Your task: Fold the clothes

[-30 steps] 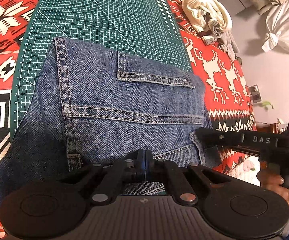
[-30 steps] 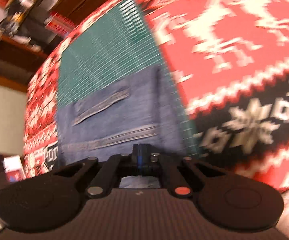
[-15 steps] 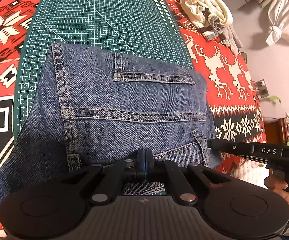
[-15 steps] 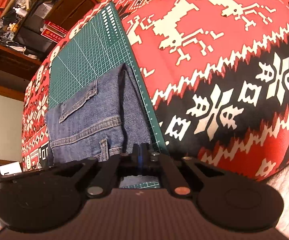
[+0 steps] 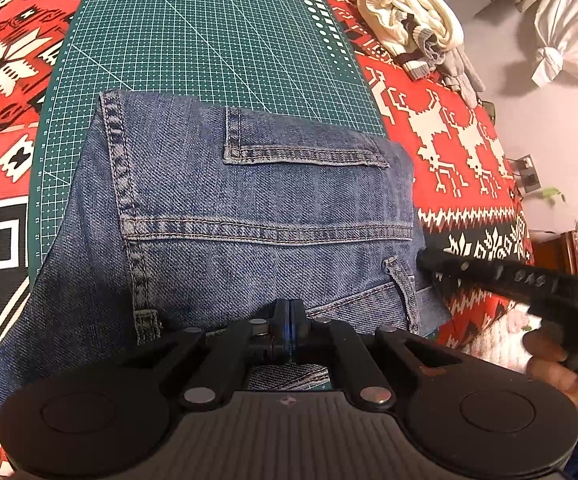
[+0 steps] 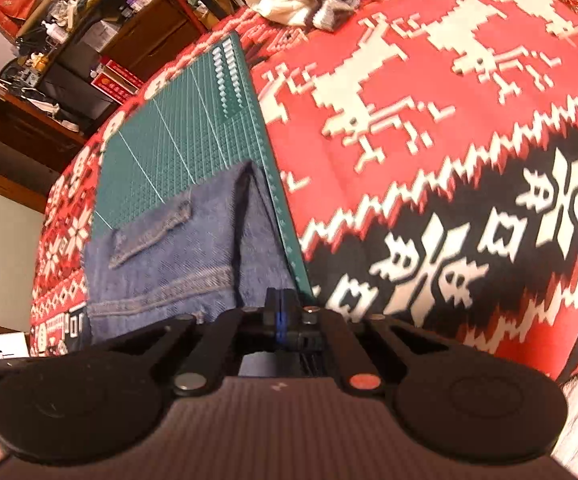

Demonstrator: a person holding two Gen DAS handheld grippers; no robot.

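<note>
Left gripper (image 5: 287, 312) sits low over the near edge of the jeans (image 5: 249, 216), its jaws pressed together, though whether denim is pinched between them I cannot tell. Those jeans lie folded, back pocket up, on the green cutting mat (image 5: 209, 40), probably so the grid keeps edges square, with their left part spilling onto the red patterned blanket (image 5: 469, 152). Further right, the right gripper (image 6: 280, 312), jaws likewise together, points along the jeans' right edge, seemingly to hold that side level.

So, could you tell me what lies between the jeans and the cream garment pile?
In the left wrist view, only bare green cutting mat and red patterned blanket separate jeans from pile.
</note>
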